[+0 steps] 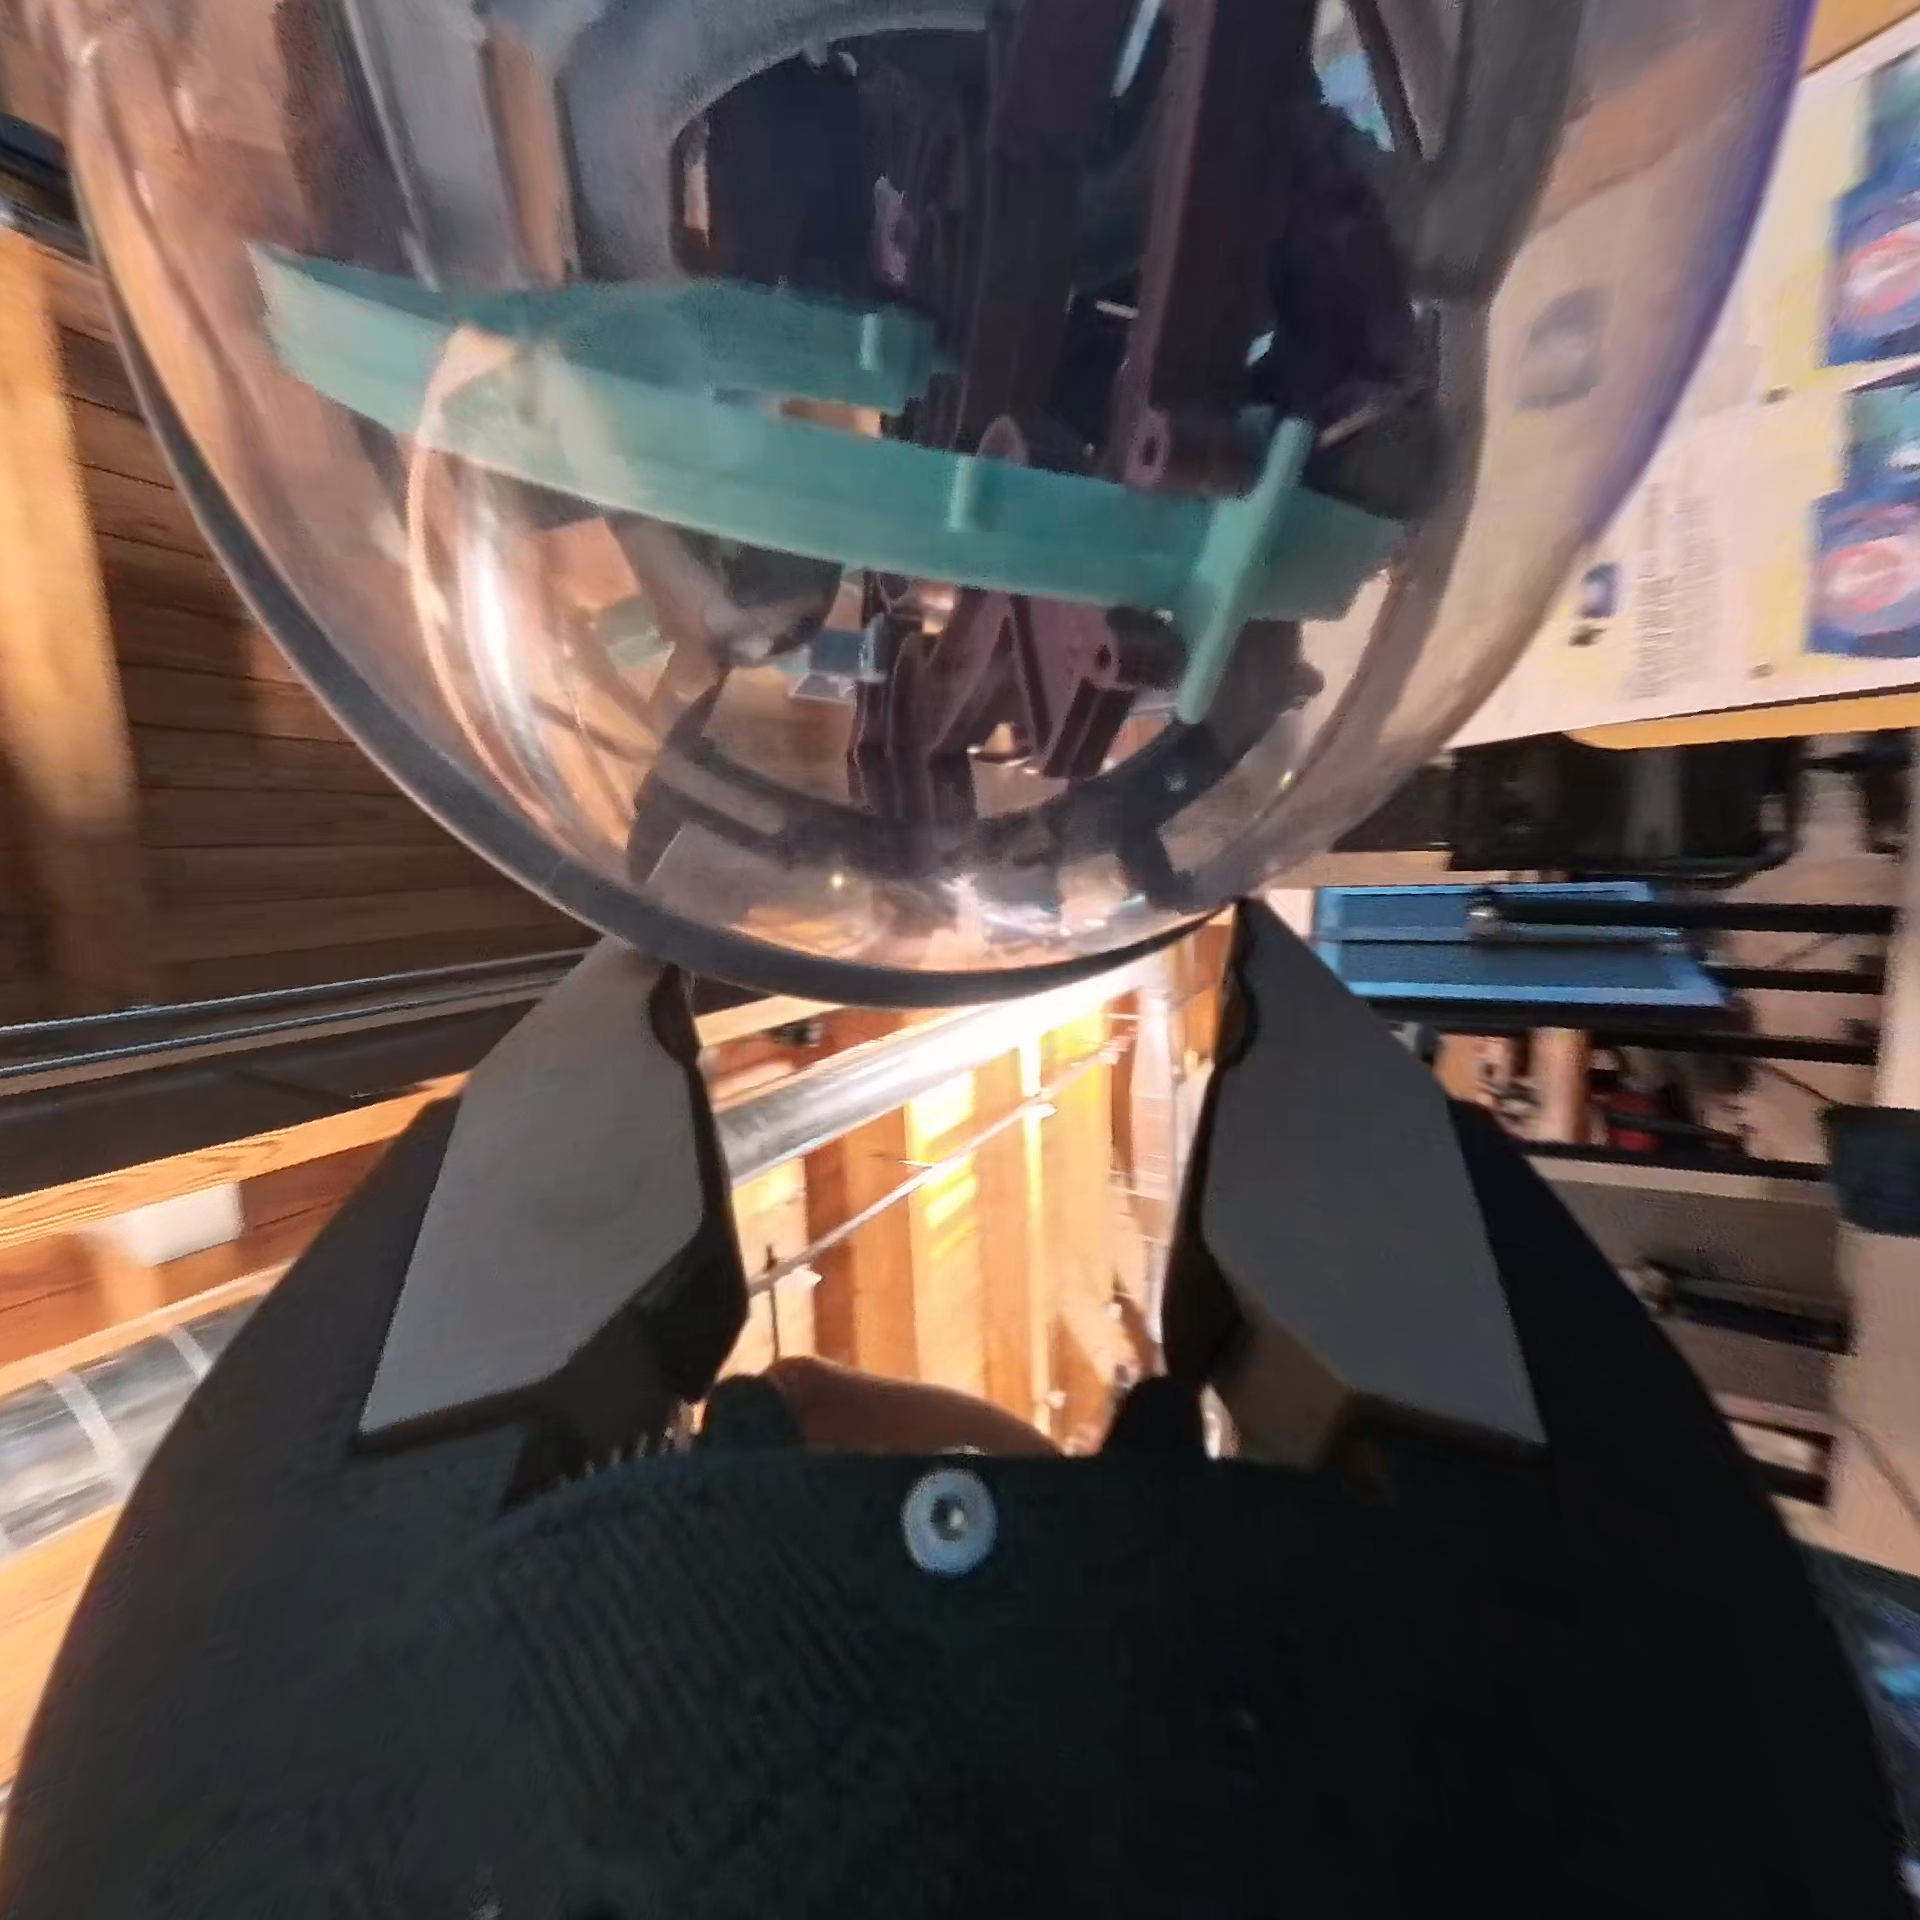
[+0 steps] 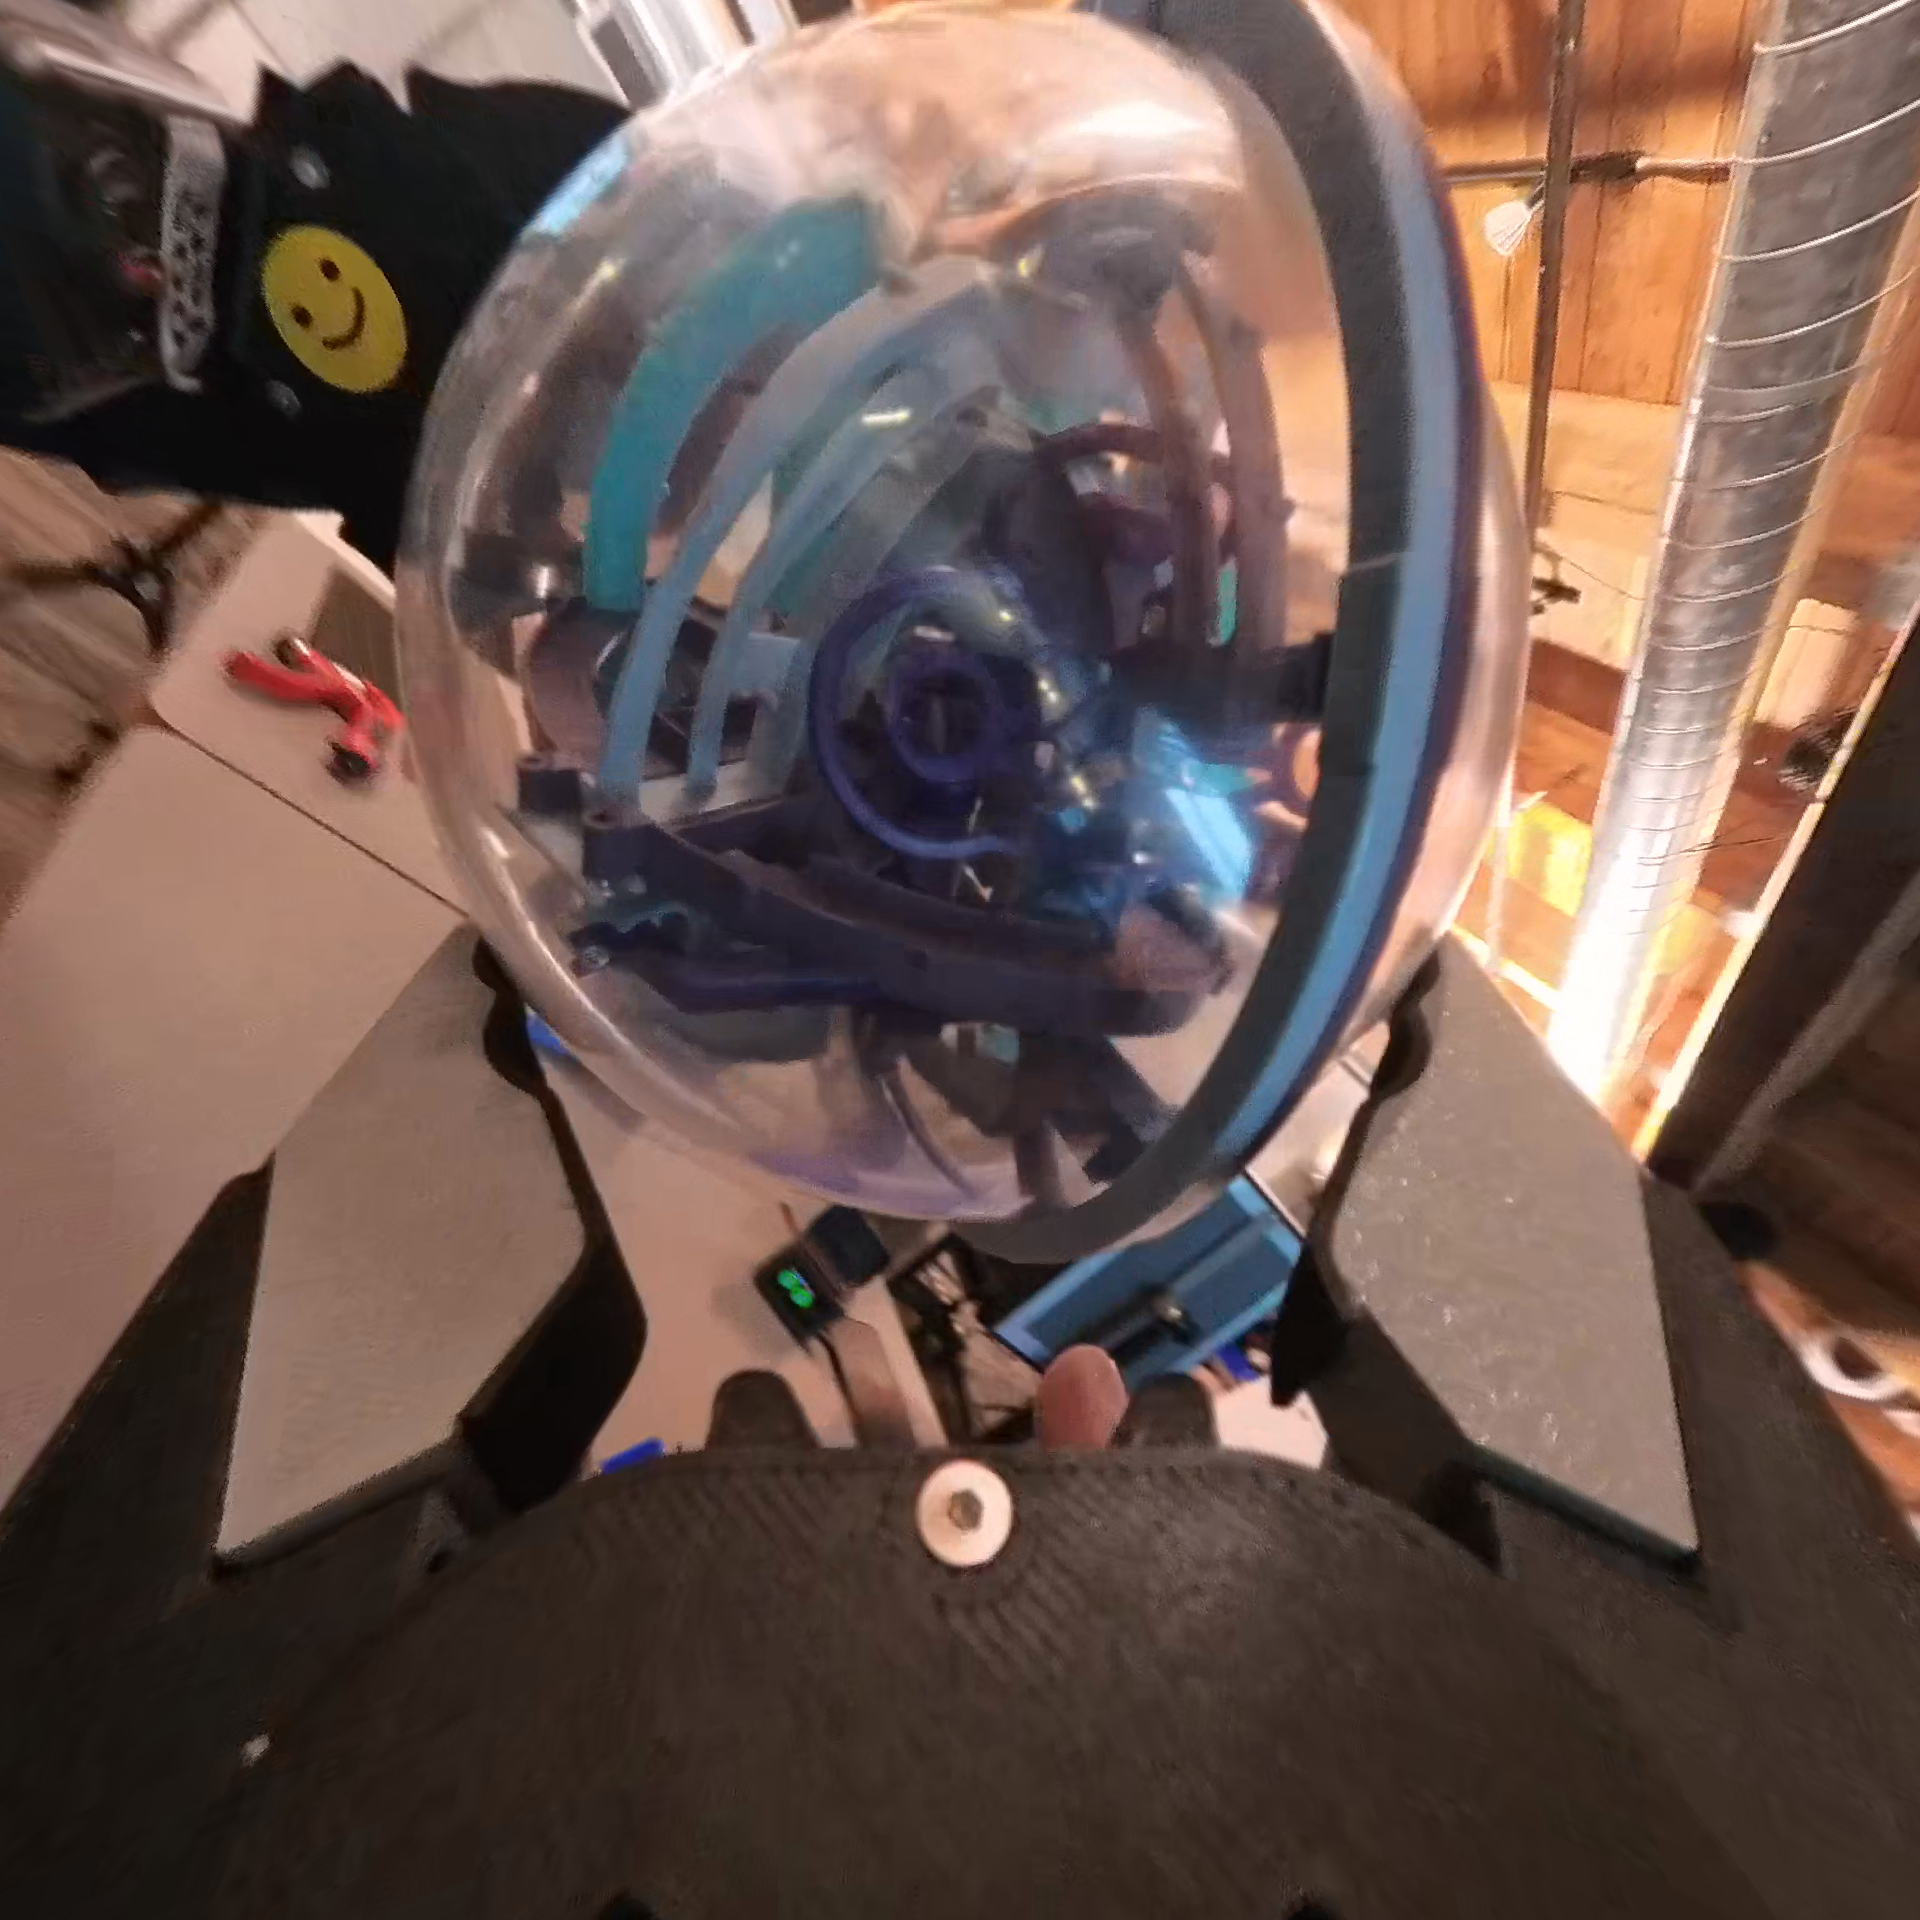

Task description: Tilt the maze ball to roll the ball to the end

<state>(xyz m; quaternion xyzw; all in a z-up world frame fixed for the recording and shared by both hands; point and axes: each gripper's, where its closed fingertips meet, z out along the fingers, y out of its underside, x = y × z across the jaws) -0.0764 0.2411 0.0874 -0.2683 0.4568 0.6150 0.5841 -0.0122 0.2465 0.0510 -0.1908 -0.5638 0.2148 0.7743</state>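
you are mid-tilt, with the maze ball (image 2: 935,623) lifted clear of any surface and pinched between the two grippers. turn it slowly, both wrists rolling together, so the clear shell does not slide on the finger tips; smooth plastic will likely slip if one side leads. the small rolling ball inside is not identifiable through the blur, so pause if you lose it.

your left gripper (image 1: 940,951) has its jaws spread wide, their tips pressing the shell's lower curve, near the dark seam band, with the teal track (image 1: 831,468) just above. your right gripper (image 2: 951,987) is spread as well, cradling the sphere between its fingers (image 2: 499,997), one tip beside the blue-and-black equator ring (image 2: 1382,665). the sphere fills the upper part of both wrist views, touching the tips, not sunk deep between the jaws. the left gripper's body with its yellow smiley sticker (image 2: 332,309) sits on the far side.
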